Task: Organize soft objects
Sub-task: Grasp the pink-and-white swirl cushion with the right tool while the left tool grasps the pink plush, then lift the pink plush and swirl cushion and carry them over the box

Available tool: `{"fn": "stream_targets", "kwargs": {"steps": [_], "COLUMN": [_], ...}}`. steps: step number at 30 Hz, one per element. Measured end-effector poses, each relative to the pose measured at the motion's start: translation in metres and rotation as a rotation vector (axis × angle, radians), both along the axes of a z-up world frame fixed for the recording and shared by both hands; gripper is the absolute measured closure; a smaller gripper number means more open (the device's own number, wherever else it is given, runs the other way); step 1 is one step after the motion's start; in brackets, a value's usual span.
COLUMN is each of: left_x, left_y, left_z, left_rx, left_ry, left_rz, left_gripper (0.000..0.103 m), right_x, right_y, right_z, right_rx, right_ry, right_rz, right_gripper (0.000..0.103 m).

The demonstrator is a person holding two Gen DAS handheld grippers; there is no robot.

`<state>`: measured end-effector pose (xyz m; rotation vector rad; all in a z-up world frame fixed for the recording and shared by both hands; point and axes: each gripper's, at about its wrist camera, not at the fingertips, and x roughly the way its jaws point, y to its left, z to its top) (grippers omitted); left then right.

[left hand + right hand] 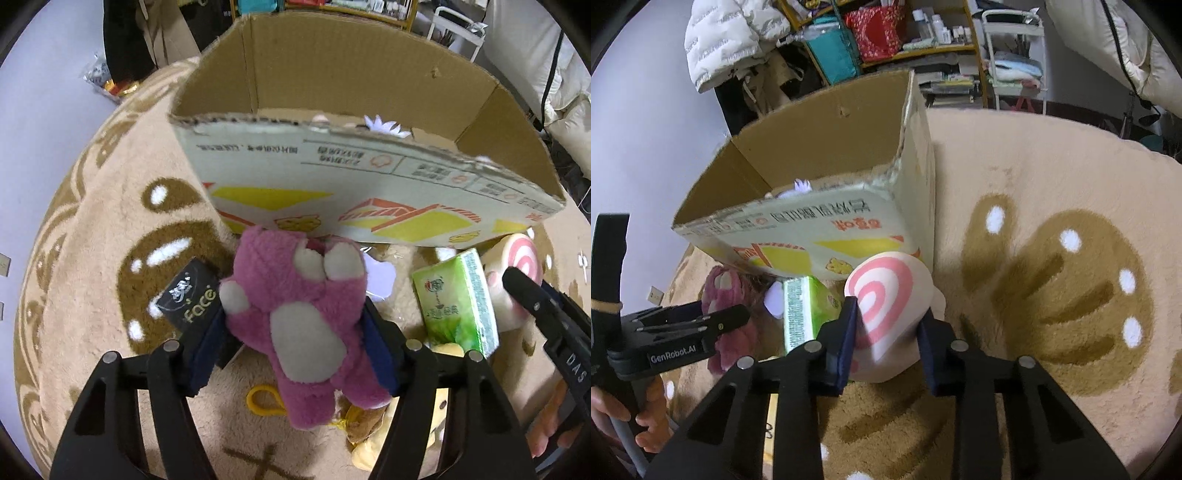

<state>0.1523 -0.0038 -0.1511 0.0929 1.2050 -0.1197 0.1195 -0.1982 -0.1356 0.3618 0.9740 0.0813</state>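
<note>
At frame centre, my left claw (295, 332) clamps a fuzzy pink plush bear (299, 325). My right claw (886, 332) pinches a cream plush roll with pink swirl (886, 306), below the open cardboard box (827, 177).

The way forward is barred by the printed near wall of the open brown cardboard box (332, 177); its open top is unobstructed above; the beige carpet (1052, 177) right of it is left free; the green tissue packet (456, 299) is wedged between the two held toys.

My left gripper (295, 332) and right gripper (886, 332): black linkage arms, silver pivot screws, navy finger pads (205, 354); white "GenRobot.AI" lettering; bare-skinned hand (646, 424) on grey handle.
</note>
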Motion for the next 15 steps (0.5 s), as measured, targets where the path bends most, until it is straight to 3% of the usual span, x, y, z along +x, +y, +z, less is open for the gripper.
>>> {"fn": "stream_targets", "kwargs": {"steps": [7,15], "left_x": [-0.031,-0.063], "left_y": [-0.002,0.010], "left_z": [0.040,0.094], "left_rx": [0.004,-0.018], "left_ry": [-0.181,-0.454], "left_rz": [-0.037,-0.008], "left_gripper": [0.035,0.035], "right_x": [-0.020,-0.043], "right_y": [-0.006,0.002], "right_z": [0.026,0.066], "right_rx": [0.025,-0.010], "right_ry": [-0.094,-0.275], "right_rz": [-0.007,0.013], "right_gripper": [0.071,0.073]}}
